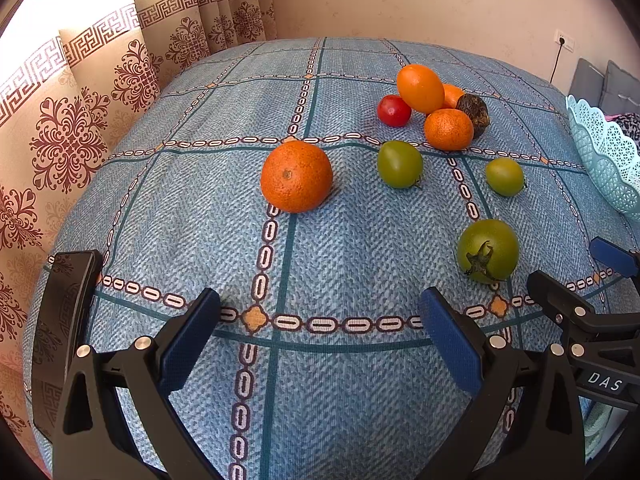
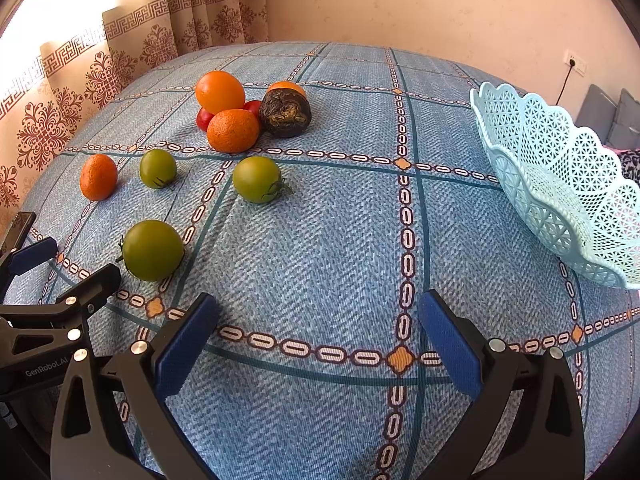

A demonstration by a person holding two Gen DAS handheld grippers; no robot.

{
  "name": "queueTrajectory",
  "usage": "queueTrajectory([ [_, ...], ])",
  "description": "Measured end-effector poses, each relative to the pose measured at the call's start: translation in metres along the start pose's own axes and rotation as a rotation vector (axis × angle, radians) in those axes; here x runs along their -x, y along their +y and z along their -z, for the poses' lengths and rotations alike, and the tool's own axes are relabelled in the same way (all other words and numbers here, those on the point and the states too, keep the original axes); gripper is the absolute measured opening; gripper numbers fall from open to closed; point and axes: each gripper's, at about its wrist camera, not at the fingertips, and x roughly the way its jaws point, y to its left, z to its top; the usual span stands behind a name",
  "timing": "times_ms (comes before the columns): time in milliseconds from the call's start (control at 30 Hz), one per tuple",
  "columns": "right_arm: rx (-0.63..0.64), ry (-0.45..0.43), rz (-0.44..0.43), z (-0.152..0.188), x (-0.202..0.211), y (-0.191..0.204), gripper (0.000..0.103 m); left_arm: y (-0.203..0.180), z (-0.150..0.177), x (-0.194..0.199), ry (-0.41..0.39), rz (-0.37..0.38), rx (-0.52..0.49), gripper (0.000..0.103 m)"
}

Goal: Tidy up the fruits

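Evidently Not Begun: All Fruit on the Cloth

Inspection finds the lattice basket empty as far as its interior shows. The large green tomato, two smaller green ones, a mandarin and the far pile lie loose on the tablecloth. Left gripper and right gripper hover with fingers spread, grasping nothing. Everything remains to be moved.

Fruits (scattered) lie left of the basket — well apart.
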Motion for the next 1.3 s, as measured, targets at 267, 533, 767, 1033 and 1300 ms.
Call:
queueTrajectory([
  [267, 0.006, 0.001, 0.007, -0.001, 0.000, 0.004, 0.098, 0.000, -0.001, 0.000, 0.001, 0.009, -0.002, 0.101],
  [533, -0.009, -0.053, -0.074, 0.005, 0.016, -0.002, 0.098, 0.012, -0.001, 0.010, -0.008, 0.103, 0.024, 0.101],
  [767, 0.039, -0.054, -0.144, 0.002, 0.023, 0.018, 0.097, 0.038, -0.001, 0.017, -0.063, 0.047, 0.072, 0.101],
  [1033, 0.121, -0.064, -0.204, -0.011, 0.023, 0.054, 0.067, 0.057, -0.008, 0.026, -0.115, -0.032, 0.076, 0.101],
  [1300, 0.156, -0.034, -0.256, -0.019, 0.006, 0.075, 0.042, 0.069, -0.022, 0.020, -0.109, -0.005, 0.093, 0.101],
])
